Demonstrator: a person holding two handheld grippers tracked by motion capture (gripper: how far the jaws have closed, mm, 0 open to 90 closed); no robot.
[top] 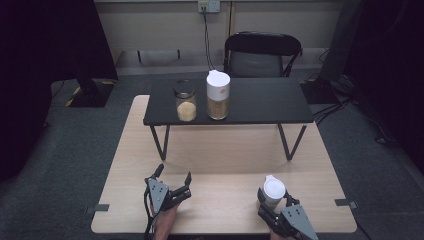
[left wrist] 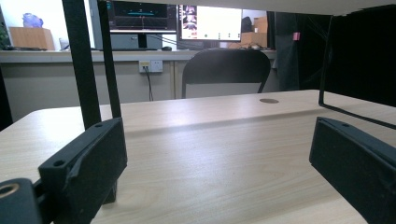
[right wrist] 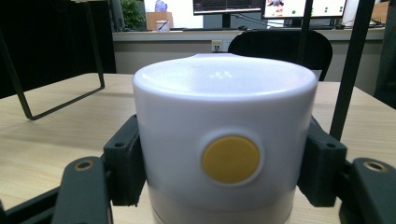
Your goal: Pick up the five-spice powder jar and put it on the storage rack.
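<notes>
Right gripper sits at the near right edge of the light wooden table, its jaws clamped on either side of a white-lidded container standing upright on the tabletop. Seen from the right gripper view, the white lid carries a yellow round button, and both black pads press its flanks. Left gripper rests low at the near left, jaws spread wide with bare wood between them and nothing held. Open tabletop lies between the two grippers and ahead to the legs of the black raised shelf. On that shelf stand a glass jar, part filled with what appears to be pale grain, and just beside it a taller white-lidded dispenser. Behind the table stands a black chair.
</notes>
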